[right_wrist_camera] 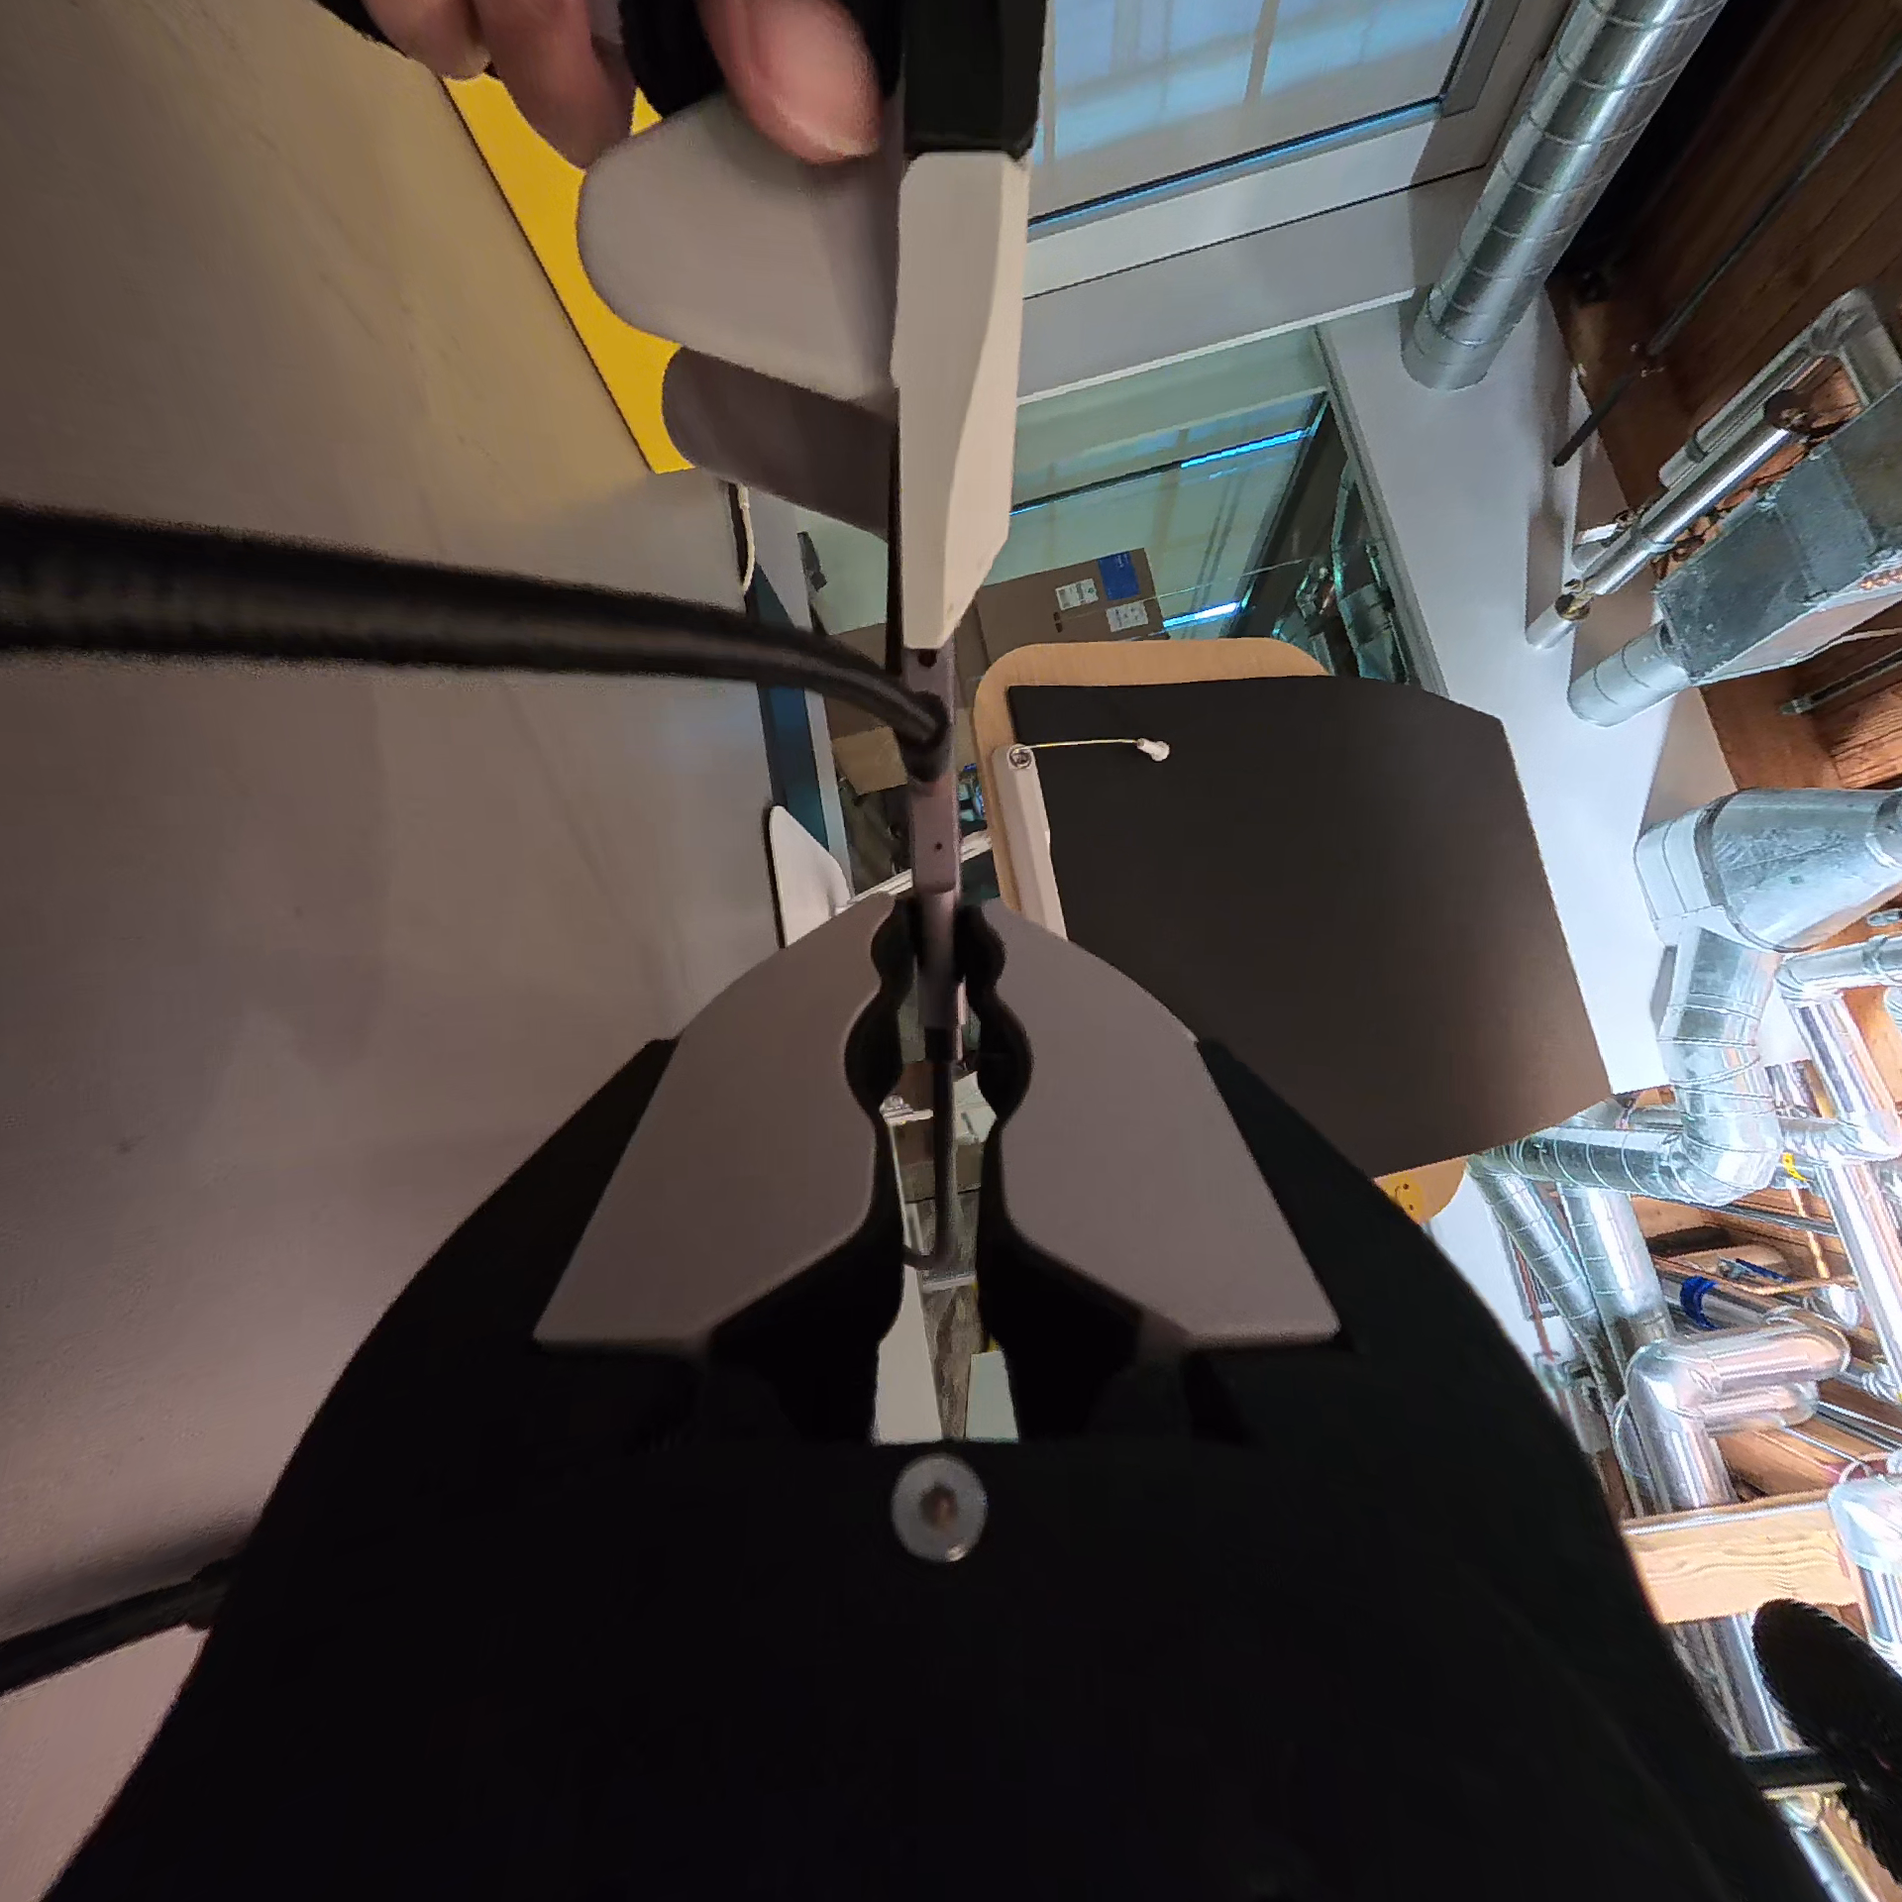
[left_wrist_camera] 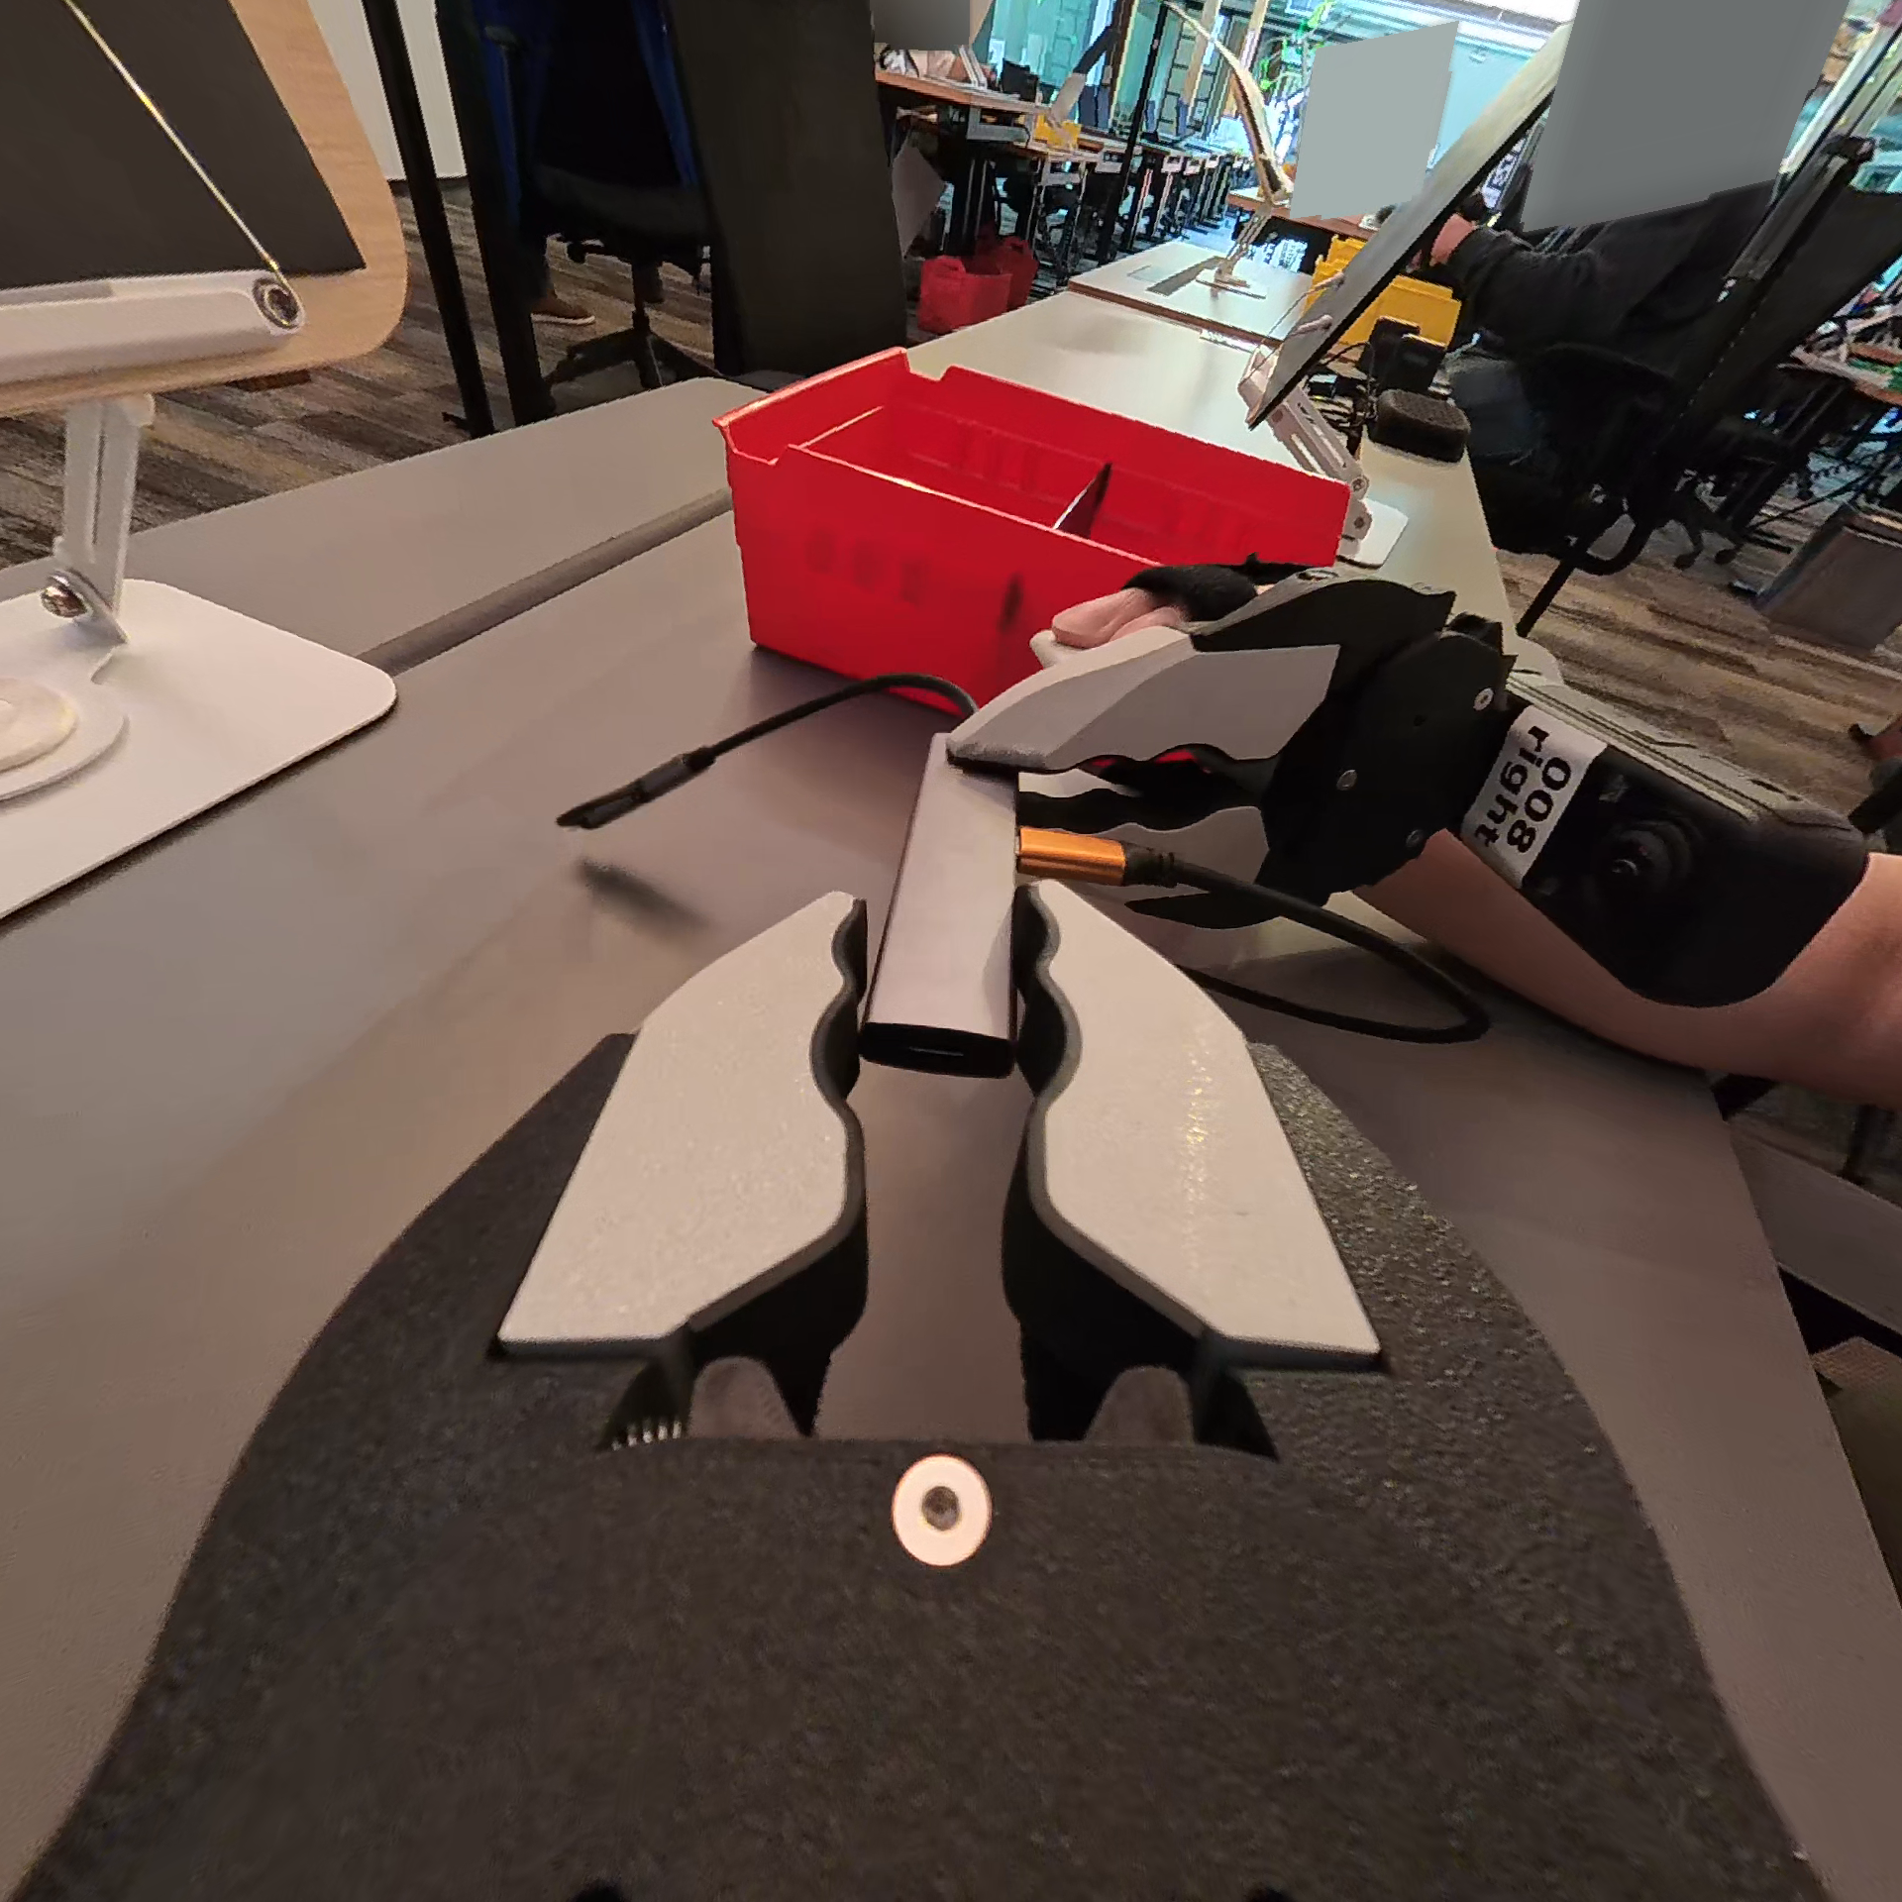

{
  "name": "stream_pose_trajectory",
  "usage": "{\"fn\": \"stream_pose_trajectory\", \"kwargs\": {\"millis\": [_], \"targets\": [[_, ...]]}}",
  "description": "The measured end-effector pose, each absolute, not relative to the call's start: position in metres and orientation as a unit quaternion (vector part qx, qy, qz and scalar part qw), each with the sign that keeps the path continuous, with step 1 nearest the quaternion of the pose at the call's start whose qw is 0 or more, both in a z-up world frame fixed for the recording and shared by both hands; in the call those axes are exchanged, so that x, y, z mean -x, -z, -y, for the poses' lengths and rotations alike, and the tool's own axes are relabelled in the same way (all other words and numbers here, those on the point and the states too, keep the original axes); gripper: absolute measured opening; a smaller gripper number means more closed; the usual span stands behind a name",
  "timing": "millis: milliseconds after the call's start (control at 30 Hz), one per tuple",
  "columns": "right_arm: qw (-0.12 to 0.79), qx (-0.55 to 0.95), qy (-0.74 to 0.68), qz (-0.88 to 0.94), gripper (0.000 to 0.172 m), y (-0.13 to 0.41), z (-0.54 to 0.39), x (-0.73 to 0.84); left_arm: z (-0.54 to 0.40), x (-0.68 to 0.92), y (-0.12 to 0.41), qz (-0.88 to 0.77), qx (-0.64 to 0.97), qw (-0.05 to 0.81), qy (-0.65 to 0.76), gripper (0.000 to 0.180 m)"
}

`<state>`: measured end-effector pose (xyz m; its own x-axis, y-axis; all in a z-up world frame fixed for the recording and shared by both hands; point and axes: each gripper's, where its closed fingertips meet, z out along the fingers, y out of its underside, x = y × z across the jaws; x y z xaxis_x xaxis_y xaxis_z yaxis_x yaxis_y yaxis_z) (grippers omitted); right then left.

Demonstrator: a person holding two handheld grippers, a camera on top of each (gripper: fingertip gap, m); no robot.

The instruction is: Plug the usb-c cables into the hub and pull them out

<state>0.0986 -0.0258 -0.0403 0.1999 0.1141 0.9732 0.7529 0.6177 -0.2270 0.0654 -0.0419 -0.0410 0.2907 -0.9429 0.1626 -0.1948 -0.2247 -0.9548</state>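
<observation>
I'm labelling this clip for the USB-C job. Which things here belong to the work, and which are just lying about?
In the job:
- grey hub, gripped at both ends by left gripper and right gripper
- plugged cable with orange connector
- hub's own black lead

Lying about:
- red bin
- white stand

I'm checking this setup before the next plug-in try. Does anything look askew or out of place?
Nothing looks damaged or spilled. The grey hub is lifted off the table, gripped at both ends by the left gripper and right gripper. An orange-collared plug sits in its side; the hub's own black lead dangles loose, its end blurred.
</observation>
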Motion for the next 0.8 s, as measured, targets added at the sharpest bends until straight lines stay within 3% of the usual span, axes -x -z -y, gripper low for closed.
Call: {"fn": "stream_pose_trajectory", "kwargs": {"millis": [800], "targets": [[0.699, 0.386, 0.259, 0.543, 0.013, 0.032, 0.017, -0.104, 0.035, -0.076, 0.042, -0.44, 0.663, 0.48, 0.369, 0.026]]}}
